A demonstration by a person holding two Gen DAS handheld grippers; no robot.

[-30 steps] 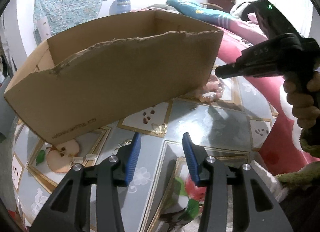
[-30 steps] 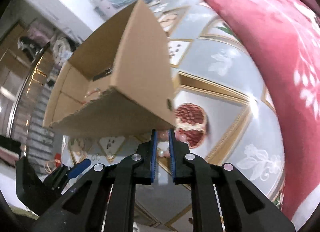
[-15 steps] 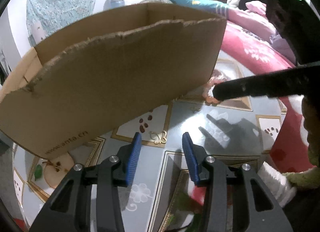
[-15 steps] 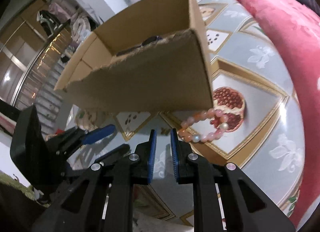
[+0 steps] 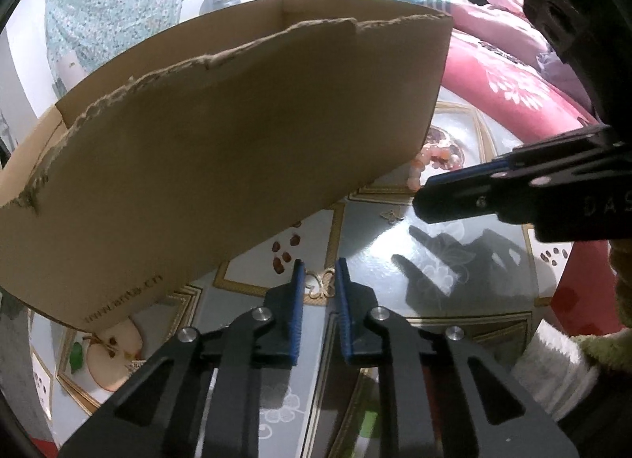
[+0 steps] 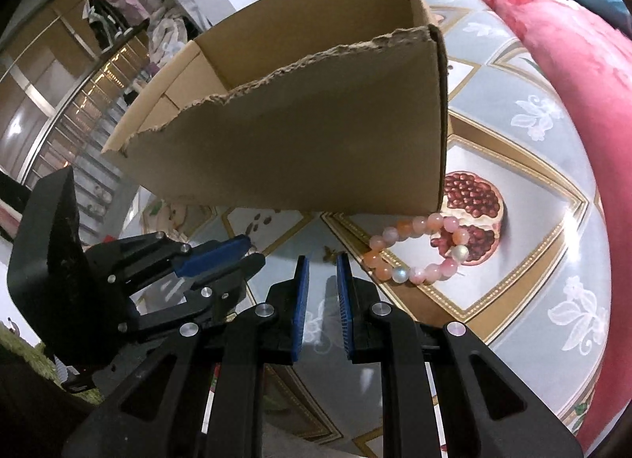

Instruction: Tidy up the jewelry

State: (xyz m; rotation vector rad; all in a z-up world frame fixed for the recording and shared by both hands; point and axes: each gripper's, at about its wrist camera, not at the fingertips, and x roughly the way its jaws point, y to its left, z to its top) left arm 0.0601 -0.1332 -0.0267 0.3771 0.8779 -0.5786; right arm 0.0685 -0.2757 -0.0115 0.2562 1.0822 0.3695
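On my left, the open brown cardboard box [image 5: 237, 149] with a torn top edge stands on the fruit-patterned tablecloth [image 5: 454, 260]. My left gripper [image 5: 319, 276] is clenched with nothing between its blue pads. To the right, my right gripper [image 6: 320, 272] hangs slightly parted and empty. The pink and orange bead bracelet [image 6: 414, 248] lies on the cloth at the box's right corner, just beyond those fingertips.

The cardboard box [image 6: 300, 134] blocks the way ahead of both grippers. Bare tablecloth [image 6: 513, 300] lies open to its right, around the bead bracelet [image 6: 414, 256] touching the box corner. A red blanket [image 6: 572, 63] bounds that side.
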